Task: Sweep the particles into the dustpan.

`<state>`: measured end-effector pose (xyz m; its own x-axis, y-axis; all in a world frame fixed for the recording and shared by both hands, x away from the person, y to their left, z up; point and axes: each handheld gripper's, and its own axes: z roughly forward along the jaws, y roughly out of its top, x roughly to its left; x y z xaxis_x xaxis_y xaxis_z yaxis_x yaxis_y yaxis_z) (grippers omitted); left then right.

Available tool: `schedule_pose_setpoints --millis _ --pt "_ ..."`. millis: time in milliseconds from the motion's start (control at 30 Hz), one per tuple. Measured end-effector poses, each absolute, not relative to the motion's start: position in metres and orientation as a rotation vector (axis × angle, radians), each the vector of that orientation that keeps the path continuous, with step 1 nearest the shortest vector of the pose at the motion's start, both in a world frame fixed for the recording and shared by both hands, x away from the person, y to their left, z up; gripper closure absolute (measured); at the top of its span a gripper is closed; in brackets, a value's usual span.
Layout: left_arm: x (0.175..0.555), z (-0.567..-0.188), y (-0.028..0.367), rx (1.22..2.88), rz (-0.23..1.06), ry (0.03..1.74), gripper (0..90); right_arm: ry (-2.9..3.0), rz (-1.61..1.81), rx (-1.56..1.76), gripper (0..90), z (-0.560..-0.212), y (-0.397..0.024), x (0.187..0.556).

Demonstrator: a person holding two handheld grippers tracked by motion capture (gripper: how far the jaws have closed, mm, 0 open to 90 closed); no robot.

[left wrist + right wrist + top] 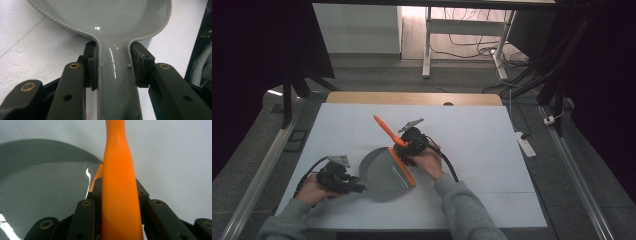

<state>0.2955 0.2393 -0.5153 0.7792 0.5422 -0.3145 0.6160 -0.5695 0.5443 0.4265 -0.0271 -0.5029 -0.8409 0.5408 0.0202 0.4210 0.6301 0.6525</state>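
White counter (472,145) is carrying a grey dustpan (384,172), its handle clamped in the left tongs (357,187); at two o'clock, right tongs (404,145) are clamping the orange brush (387,131); sweeping not yet visibly started

Left gripper (354,187) low at near left, held level, jaws pointing right, clamped tight on grey handle; left hand (314,191) behind it, grey sleeve entering from bottom. Right gripper (402,142) near centre, jaws pointing up-left, clamped on orange handle; right hand (428,160) gripping body, forearm angled in from bottom right.
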Motion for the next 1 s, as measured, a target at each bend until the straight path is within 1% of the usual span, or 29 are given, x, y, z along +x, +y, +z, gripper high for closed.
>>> schedule_pose_setpoints --millis 367,567,833,1000 --pt "0.295 -0.515 0.239 2.314 -0.147 0.856 61.4 2.692 1.032 0.794 70.7 -0.503 -0.020 0.419" --pt "0.295 -0.515 0.239 2.315 -0.147 0.855 61.4 2.704 1.102 0.801 70.7 -0.502 -0.017 0.413" --pt "0.295 -0.516 0.239 2.316 -0.148 0.857 61.4 2.754 1.163 0.713 70.7 -0.500 0.002 0.393" --pt "0.295 -0.516 0.239 2.316 -0.147 0.857 61.4 2.749 1.219 0.710 70.7 -0.492 0.002 0.391"
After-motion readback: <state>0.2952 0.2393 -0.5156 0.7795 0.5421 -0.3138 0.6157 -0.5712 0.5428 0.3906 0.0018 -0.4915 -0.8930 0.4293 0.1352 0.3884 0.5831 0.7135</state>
